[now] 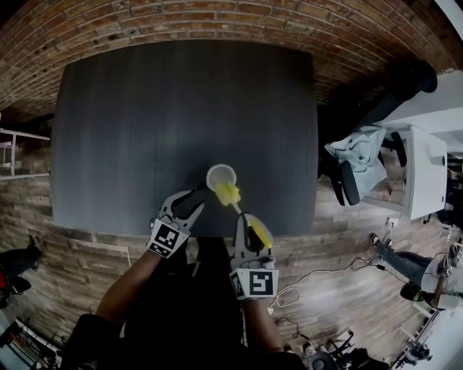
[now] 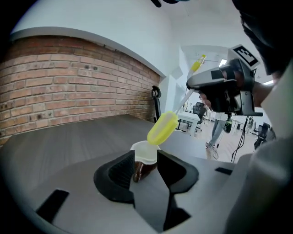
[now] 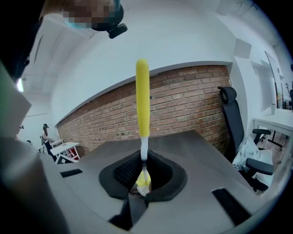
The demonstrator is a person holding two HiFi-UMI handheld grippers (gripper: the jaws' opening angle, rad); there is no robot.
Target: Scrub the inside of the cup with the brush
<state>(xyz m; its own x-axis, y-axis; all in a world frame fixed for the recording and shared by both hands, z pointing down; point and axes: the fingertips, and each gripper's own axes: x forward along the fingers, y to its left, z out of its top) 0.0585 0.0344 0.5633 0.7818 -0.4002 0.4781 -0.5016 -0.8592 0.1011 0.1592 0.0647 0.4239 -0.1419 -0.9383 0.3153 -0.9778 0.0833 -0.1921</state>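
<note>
A small white cup (image 1: pixel 221 175) stands on the dark table (image 1: pixel 145 130) near its front edge. In the left gripper view the cup (image 2: pixel 145 153) shows through the gap between the jaws, brown at its lower part. My left gripper (image 1: pixel 194 204) (image 2: pixel 145 167) is open just short of the cup, and its pads do not press on it. My right gripper (image 1: pixel 244 220) (image 3: pixel 144 171) is shut on the brush's white stem (image 3: pixel 143 153). The yellow handle (image 3: pixel 142 96) sticks up behind the jaws. The yellow sponge head (image 1: pixel 228 193) (image 2: pixel 161 128) hangs tilted at the cup's rim.
A brick wall (image 1: pixel 217 22) runs behind the table. To the right stand a black office chair (image 1: pixel 347 181) and a white desk (image 1: pixel 423 170). Cables (image 1: pixel 318 278) lie on the wooden floor by the table's front edge.
</note>
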